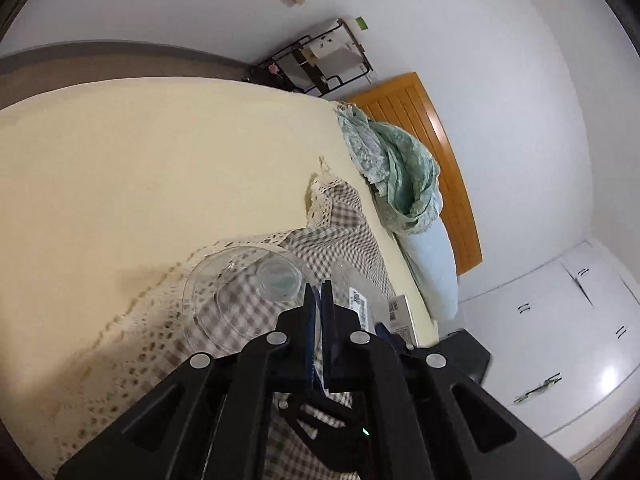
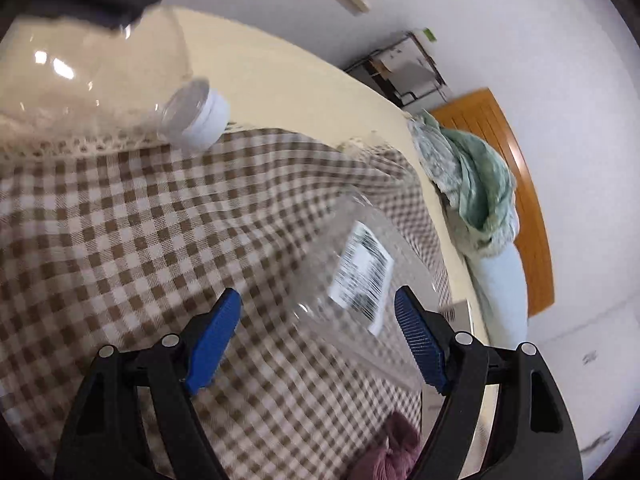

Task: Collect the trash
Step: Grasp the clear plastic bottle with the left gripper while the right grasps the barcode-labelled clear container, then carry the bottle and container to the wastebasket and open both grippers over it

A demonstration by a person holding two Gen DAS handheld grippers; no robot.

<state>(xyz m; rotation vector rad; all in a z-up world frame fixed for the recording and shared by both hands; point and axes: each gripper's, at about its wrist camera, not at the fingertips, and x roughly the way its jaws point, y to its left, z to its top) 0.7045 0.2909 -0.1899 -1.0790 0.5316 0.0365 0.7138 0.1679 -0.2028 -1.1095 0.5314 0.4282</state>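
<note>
Bedroom; work surface is a bed [image 1: 140, 152] with a cream sheet, and a brown-and-white checked cloth [image 2: 120, 240] with a lace border is spread over part of it.

Left hand-held gripper [image 1: 319, 292]: blue pads drawn together on the wall of a clear plastic bottle [image 1: 240, 292], which it holds above the cloth. In the right wrist view the same bottle sits top left, lying sideways with its white cap [image 2: 210, 118] pointing toward the middle of the cloth; a dark shape covers its far end.

Right hand-held gripper [image 2: 318, 340]: jaws standing wide apart, one blue pad [image 2: 214, 344] on either side of a second clear bottle [image 2: 352, 264]. This one carries a white barcode label [image 2: 360, 276]. The picture is motion-blurred, and I cannot tell whether the pads touch it; there appears to be a gap on both sides.

Also noted: a small box printed with a barcode [image 1: 400, 312] at the bed edge just beyond the second bottle; a crumpled green blanket [image 1: 400, 172] and pale blue pillow [image 1: 432, 264] against the wooden headboard [image 1: 436, 152]; a mauve fabric item [image 2: 392, 452] below the right jaws; white wardrobe doors [image 1: 560, 340] across the room.
</note>
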